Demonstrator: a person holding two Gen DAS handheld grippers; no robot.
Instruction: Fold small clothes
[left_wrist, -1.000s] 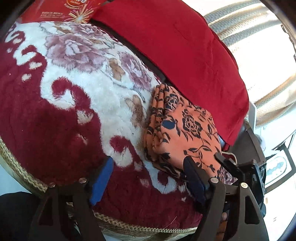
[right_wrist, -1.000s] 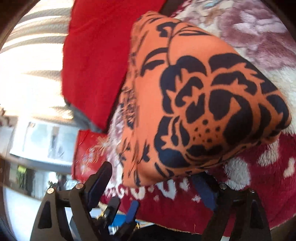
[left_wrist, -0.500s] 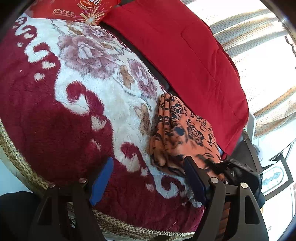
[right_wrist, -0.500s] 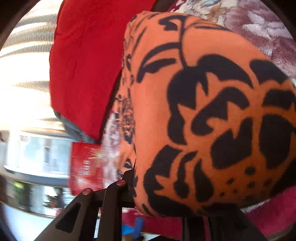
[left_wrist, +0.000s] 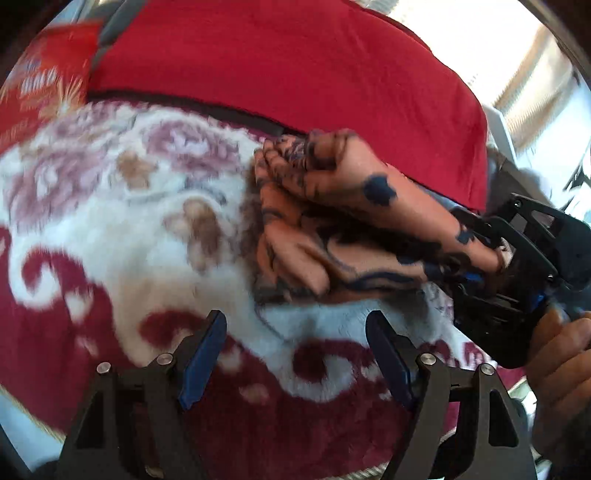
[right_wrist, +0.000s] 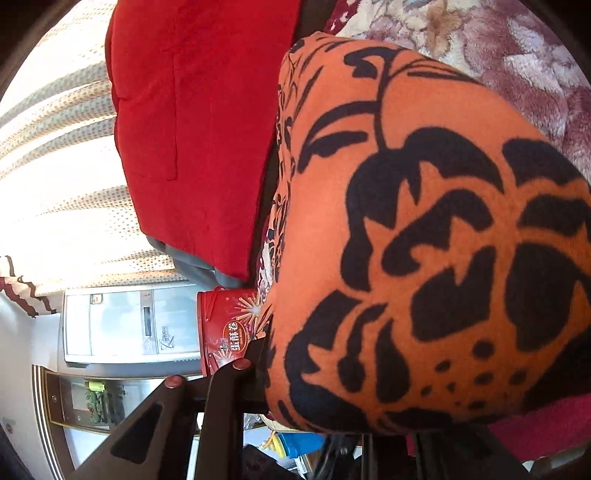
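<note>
While your right hand-held gripper (left_wrist: 491, 258) is clamped on the near edge of the orange cloth (left_wrist: 343, 218), the bundle is lifted at that edge, with its far folds bunched against the blanket (left_wrist: 122, 236). From the right wrist view the cloth (right_wrist: 436, 240) fills most of the frame, an orange fleece with a black flower print draped over the fingers so that neither tip shows; the left finger (right_wrist: 229, 391) is only a dark bar beside the fabric. Your right hand (left_wrist: 561, 365) grips the tool's handle at the edge of the left view.

Your left hand-held gripper (left_wrist: 295, 350) is spread wide and holds nothing; its blue pads (left_wrist: 201, 358) hang over the blanket's red-and-white swirl, just short of the cloth and not touching it.

Beyond the cloth lies a red cushion (left_wrist: 295, 74), with a dark gap between it and the blanket. A red box (right_wrist: 225, 328) sits at the blanket's far corner, and striped curtains (right_wrist: 62, 158) hang behind.
</note>
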